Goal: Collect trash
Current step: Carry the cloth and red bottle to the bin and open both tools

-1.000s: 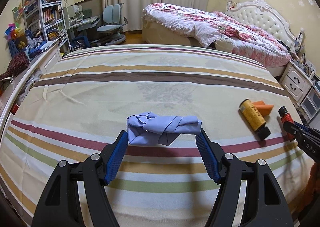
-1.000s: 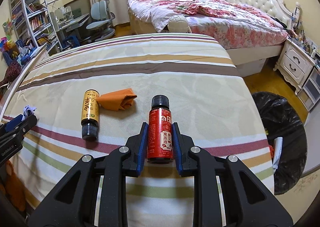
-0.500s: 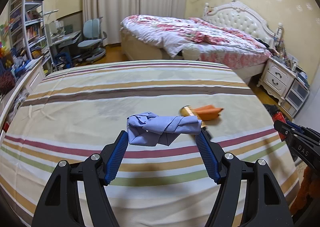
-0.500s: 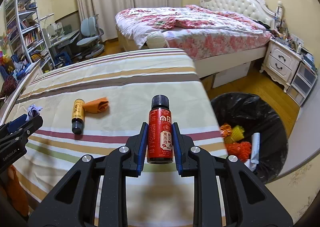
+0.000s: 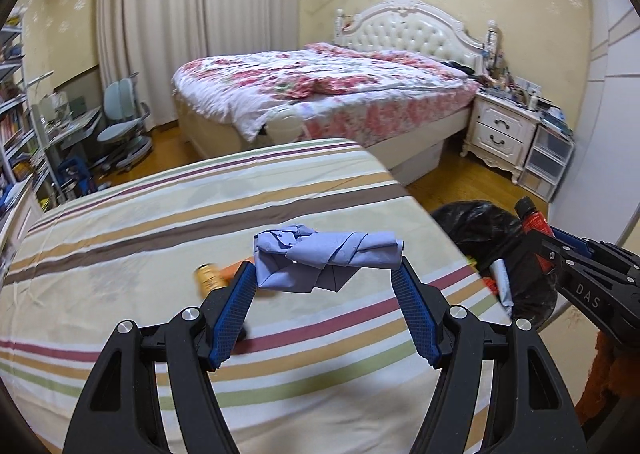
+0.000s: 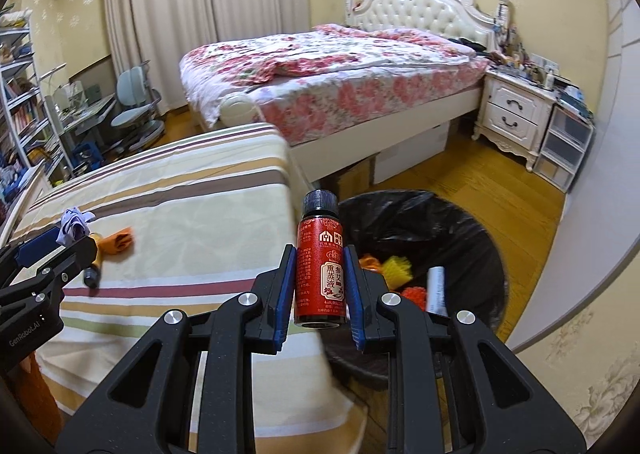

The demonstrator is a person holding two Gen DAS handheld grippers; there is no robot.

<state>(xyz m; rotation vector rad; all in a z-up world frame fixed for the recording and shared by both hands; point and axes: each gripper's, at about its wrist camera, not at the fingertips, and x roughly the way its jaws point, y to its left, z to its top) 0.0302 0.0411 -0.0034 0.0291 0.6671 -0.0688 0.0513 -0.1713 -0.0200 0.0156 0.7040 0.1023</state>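
Observation:
My left gripper (image 5: 326, 274) is shut on a crumpled blue paper wad (image 5: 326, 256), held above the striped bed (image 5: 160, 213). My right gripper (image 6: 318, 266) is shut on a small red bottle (image 6: 320, 270) with a black cap, held upright over the near rim of a black-lined trash bin (image 6: 420, 221). The bin also shows in the left wrist view (image 5: 480, 225). A yellow bottle (image 5: 208, 278) and an orange wad (image 6: 120, 242) lie on the striped bed (image 6: 180, 221).
The bin holds orange and yellow trash (image 6: 396, 270) and a white tube (image 6: 436, 286). A floral bed (image 6: 340, 69), a white nightstand (image 6: 516, 117) and wooden floor (image 6: 460, 169) lie beyond. A desk chair (image 5: 120, 125) and shelves (image 6: 20, 113) stand at the left.
Both grippers have swung right from over the striped bed toward the bin. The red bottle is now over the bin's rim. Both grips are unchanged.

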